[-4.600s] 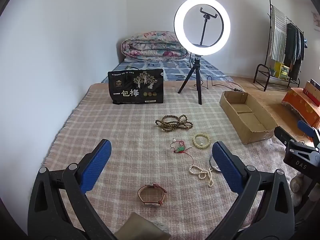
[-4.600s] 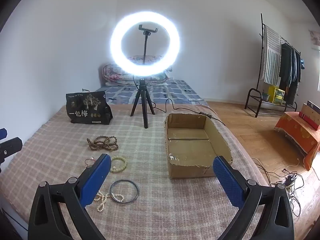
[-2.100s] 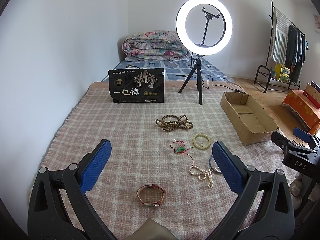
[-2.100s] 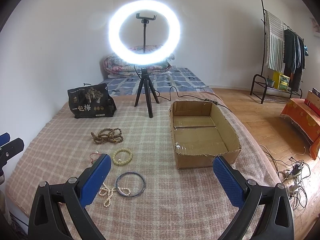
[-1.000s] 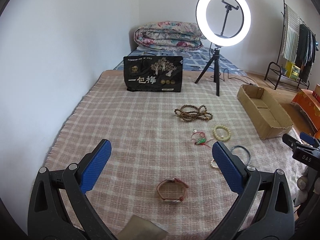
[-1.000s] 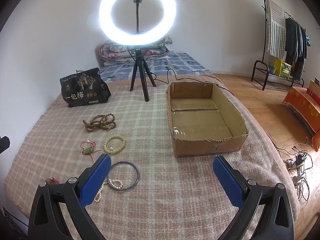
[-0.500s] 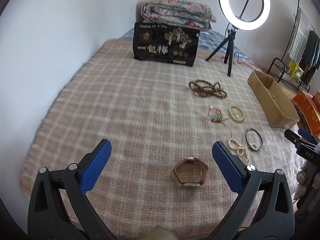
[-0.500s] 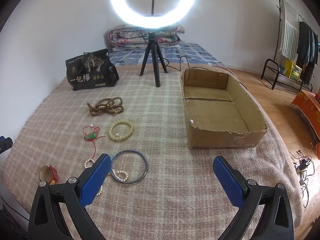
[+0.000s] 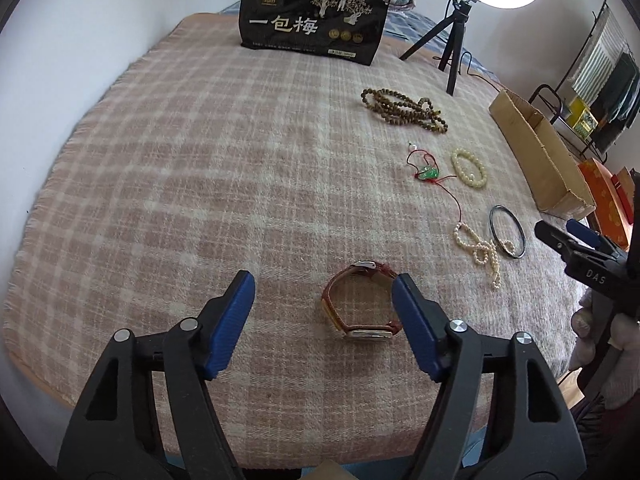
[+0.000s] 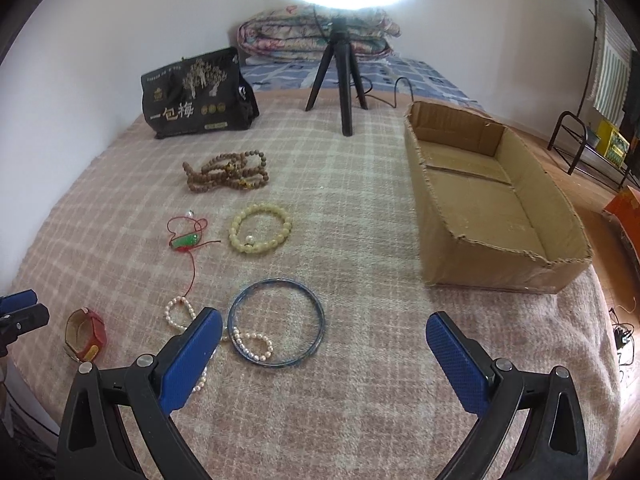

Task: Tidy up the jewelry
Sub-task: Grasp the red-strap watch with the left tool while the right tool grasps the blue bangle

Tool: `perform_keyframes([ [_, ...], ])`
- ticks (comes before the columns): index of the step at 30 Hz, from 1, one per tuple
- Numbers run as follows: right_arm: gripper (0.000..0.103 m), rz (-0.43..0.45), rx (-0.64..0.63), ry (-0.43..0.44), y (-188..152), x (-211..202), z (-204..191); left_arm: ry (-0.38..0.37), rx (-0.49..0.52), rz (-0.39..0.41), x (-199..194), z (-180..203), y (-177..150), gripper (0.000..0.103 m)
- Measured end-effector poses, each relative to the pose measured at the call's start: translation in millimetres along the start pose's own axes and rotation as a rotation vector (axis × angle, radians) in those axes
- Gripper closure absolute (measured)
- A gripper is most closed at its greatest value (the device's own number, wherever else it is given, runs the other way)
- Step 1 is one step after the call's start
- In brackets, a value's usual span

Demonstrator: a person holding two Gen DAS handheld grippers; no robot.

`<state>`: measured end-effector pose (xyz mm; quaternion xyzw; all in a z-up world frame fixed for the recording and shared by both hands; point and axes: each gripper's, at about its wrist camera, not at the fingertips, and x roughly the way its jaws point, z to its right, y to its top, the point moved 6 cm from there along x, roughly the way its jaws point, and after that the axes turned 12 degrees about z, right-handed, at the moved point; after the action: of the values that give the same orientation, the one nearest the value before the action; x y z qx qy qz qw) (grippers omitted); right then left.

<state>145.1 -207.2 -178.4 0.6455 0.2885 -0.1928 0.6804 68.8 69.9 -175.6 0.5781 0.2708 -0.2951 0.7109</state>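
Note:
A watch (image 9: 360,304) with a red-brown strap lies on the checked blanket between the blue pads of my left gripper (image 9: 322,284). Its jaws are closing; the right pad sits at the strap, while the left pad stands well clear. My right gripper (image 10: 322,318) is open just above a dark bangle (image 10: 276,281) that overlaps a pearl string (image 10: 252,346). Further back lie a cream bead bracelet (image 10: 233,232), a red cord with a green pendant (image 10: 184,241) and a brown bead necklace (image 10: 226,176). An open cardboard box (image 10: 492,208) stands to the right.
A black printed bag (image 9: 312,20) and a ring-light tripod (image 10: 340,80) stand at the back of the blanket, with a folded quilt (image 10: 316,32) behind them. The blanket's near edge (image 9: 280,456) drops off just under my left gripper. A clothes rack (image 9: 600,80) stands far right.
Both grippers have come down toward the blanket and tilted downward. The left jaws have narrowed and now straddle the watch. The right gripper has neared the bangle.

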Motion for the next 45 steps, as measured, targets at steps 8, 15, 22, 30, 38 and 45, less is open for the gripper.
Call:
perform_keyframes([
  [8,0.000,-0.134,0.066,0.044,-13,31,1,-0.021,-0.025,-0.065,17,-3,-7,0.040],
  [15,0.000,-0.171,0.084,0.050,-15,41,1,-0.043,-0.057,-0.123,30,-3,-13,0.056],
  [22,0.001,-0.203,0.079,0.054,-15,50,-8,-0.051,-0.102,-0.160,42,-5,-19,0.063],
  [30,0.005,-0.223,0.044,0.021,-17,56,-12,-0.043,-0.077,-0.158,44,-4,-19,0.064],
  [38,0.006,-0.224,-0.005,0.003,-18,59,-19,-0.028,-0.035,-0.154,50,1,-19,0.067],
  [45,0.022,-0.214,-0.006,0.008,-17,61,-20,0.005,0.000,-0.139,53,1,-19,0.090],
])
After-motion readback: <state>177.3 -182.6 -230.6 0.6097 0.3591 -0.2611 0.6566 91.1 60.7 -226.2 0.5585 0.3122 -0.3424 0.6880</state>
